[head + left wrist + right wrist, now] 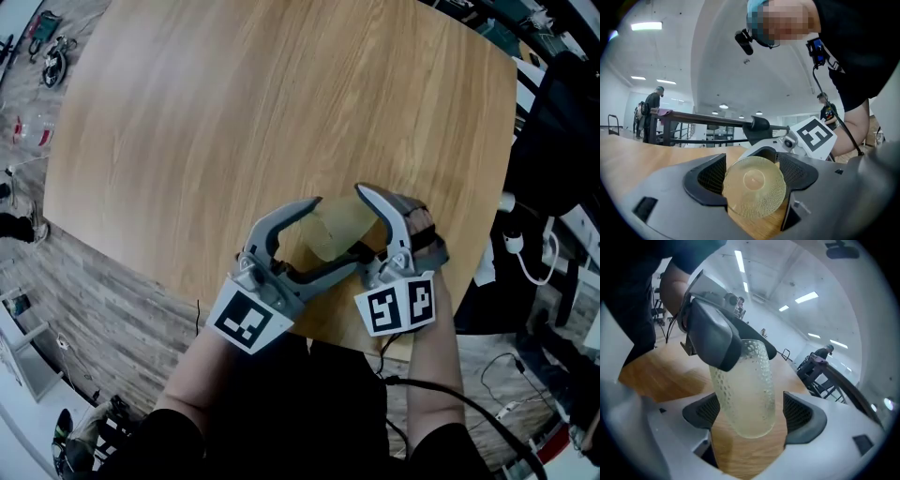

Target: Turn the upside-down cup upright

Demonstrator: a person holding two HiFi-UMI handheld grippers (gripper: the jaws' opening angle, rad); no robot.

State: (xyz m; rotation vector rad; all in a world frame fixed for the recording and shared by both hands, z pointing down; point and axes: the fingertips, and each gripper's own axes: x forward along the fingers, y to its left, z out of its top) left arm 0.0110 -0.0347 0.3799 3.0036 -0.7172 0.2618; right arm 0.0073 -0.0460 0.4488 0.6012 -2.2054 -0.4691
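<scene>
Plenty of room out there: the wooden surface [234, 103] is open wood across its far and left parts. The tight spot is the near edge, where the left tongs [753, 180] pinch the dimpled cup [336, 228] and cross the right tongs [751, 412]. The right jaws stand apart, with slim gaps either side of the cup. Past the right edge, cables [525, 262] clutter the floor.

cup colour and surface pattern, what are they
The cup is translucent pale yellow with a raised dot texture all over, clearest in the right gripper view.
</scene>
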